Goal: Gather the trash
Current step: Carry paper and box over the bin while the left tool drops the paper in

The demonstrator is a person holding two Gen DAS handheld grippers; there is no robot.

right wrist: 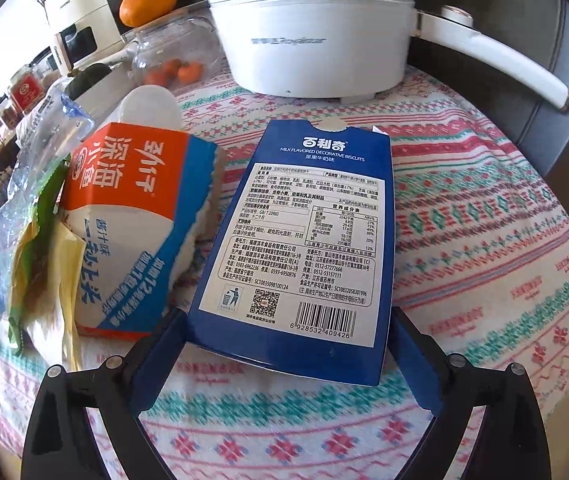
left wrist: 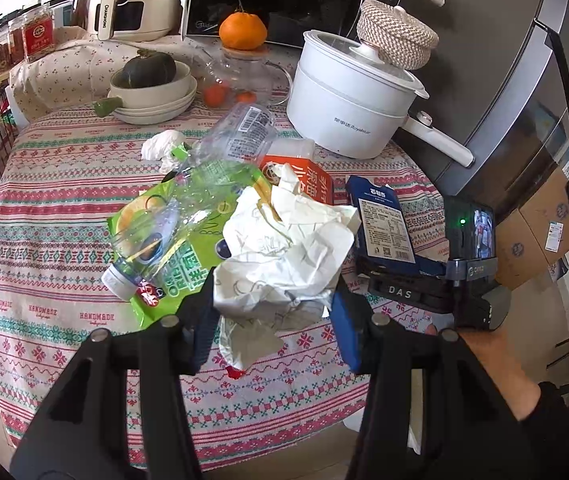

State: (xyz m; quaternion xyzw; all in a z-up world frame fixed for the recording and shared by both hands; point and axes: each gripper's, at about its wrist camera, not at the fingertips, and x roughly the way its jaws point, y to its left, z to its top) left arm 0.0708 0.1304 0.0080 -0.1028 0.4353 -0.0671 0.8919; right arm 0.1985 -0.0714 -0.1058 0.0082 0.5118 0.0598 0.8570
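My left gripper [left wrist: 274, 314] is shut on a crumpled white paper [left wrist: 284, 248], held just above the patterned tablecloth [left wrist: 64, 208]. Behind the paper lie a clear plastic bottle [left wrist: 188, 200], a green wrapper [left wrist: 156, 256], a white tissue [left wrist: 164, 146] and an orange-and-white carton [left wrist: 308, 176]. To the right a blue biscuit box [right wrist: 304, 240] lies flat on the cloth, label up. My right gripper [right wrist: 288, 344] stands wide open around its near end, one finger by each long edge. The carton [right wrist: 132, 220] sits just left of that box. The right gripper [left wrist: 400, 276] also shows in the left wrist view, at the box [left wrist: 384, 220].
A white electric pot [left wrist: 348, 96] with a long handle stands behind the trash. Stacked bowls holding a dark squash [left wrist: 152, 88], a glass teapot [left wrist: 240, 76] and an orange [left wrist: 242, 30] sit further back. A grey fridge [left wrist: 524, 100] and cardboard boxes [left wrist: 536, 232] are beyond the table's right edge.
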